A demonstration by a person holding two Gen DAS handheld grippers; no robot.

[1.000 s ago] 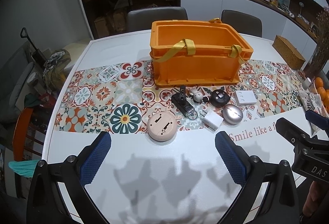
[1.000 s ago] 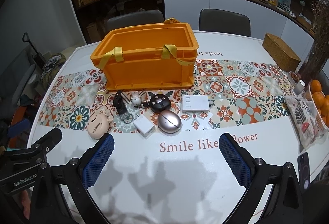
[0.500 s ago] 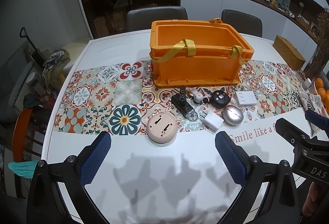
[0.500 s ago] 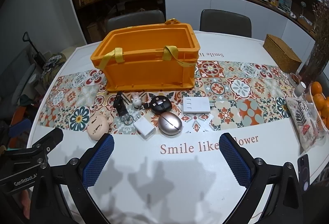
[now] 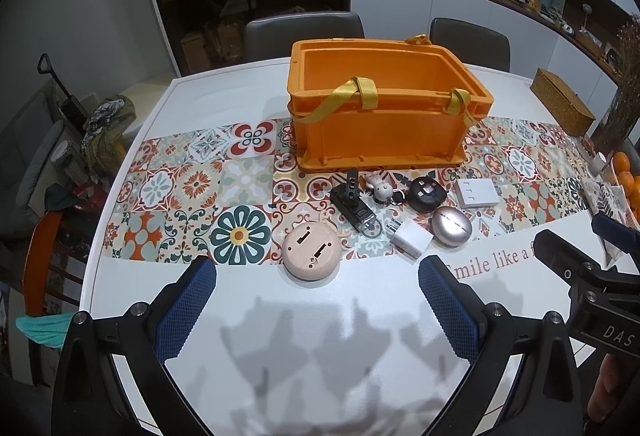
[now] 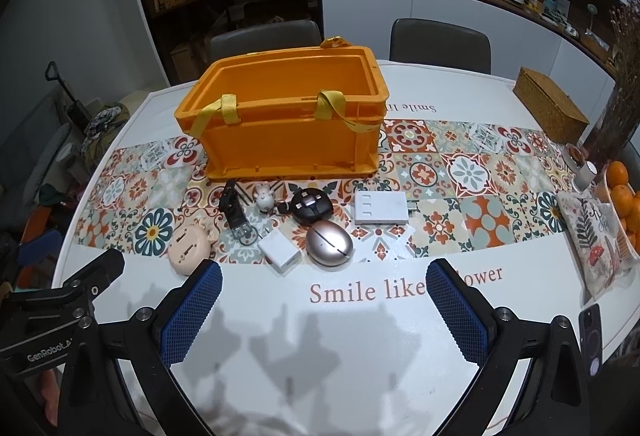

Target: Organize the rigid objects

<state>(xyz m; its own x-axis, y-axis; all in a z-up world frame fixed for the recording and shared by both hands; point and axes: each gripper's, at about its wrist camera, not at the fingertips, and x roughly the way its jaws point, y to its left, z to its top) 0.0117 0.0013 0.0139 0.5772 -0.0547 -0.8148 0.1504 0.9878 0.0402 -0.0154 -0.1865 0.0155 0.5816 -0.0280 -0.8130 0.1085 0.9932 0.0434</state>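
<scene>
Both the left gripper (image 5: 316, 300) and right gripper (image 6: 324, 300) hover wide open and empty above the white table (image 6: 360, 336), small gadgets lined up before the orange crate (image 6: 288, 127).

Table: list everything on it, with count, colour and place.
crate: 1, orange with yellow straps, on the runner, far side
runner: 1, patterned tiles, across the table
pink disc: 1, nearest the left gripper
black device: 1, before the crate
figurine: 1, white, beside the black device
black puck: 1, right of the figurine
white cube: 1, near runner edge
silver mouse: 1, right of the cube
white box: 1, right of the puck
wicker box: 1, tan, far right
oranges: several, right edge
phone: 1, dark, near right edge
left gripper: open
right gripper: open
</scene>
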